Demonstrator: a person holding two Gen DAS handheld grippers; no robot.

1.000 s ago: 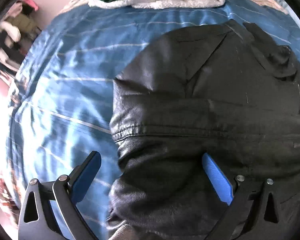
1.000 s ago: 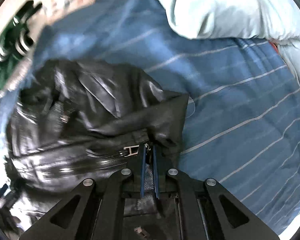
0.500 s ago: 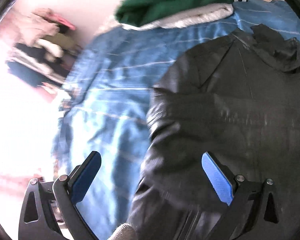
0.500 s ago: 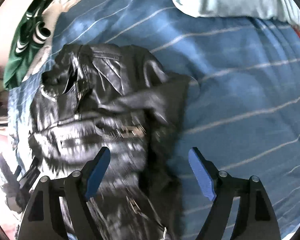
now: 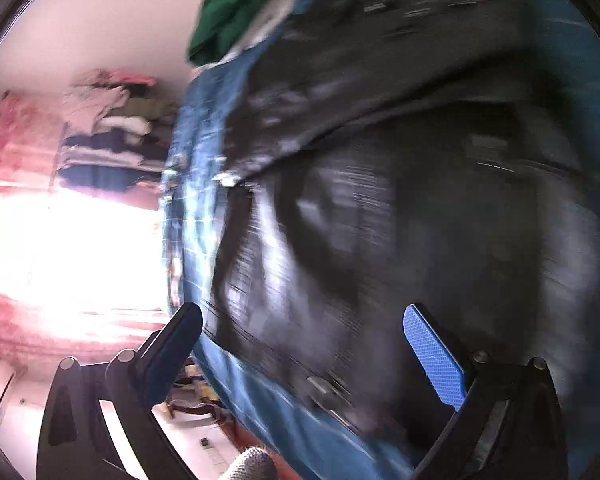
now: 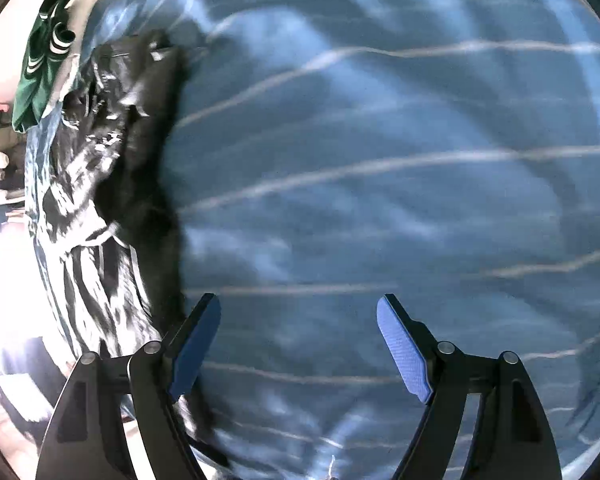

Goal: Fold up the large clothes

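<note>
A black leather jacket point(image 5: 400, 208) lies on the blue striped bedspread point(image 5: 196, 184); the left wrist view is blurred. My left gripper point(image 5: 304, 344) is open and empty just above the jacket's near part. The jacket also shows in the right wrist view point(image 6: 116, 168), at the left. My right gripper point(image 6: 300, 340) is open and empty over bare bedspread point(image 6: 380, 160), to the right of the jacket.
A green garment with white cuffs point(image 5: 228, 12) lies at the bed's far edge, also in the right wrist view point(image 6: 40, 64). Stacked clothes point(image 5: 112, 128) stand beyond the bed's left edge by a bright window. The bed edge point(image 5: 260, 408) runs near my left gripper.
My right gripper let go of the jacket, opened, and swung right over the bare bedspread. My left gripper stayed open and swung left and lower toward the bed edge.
</note>
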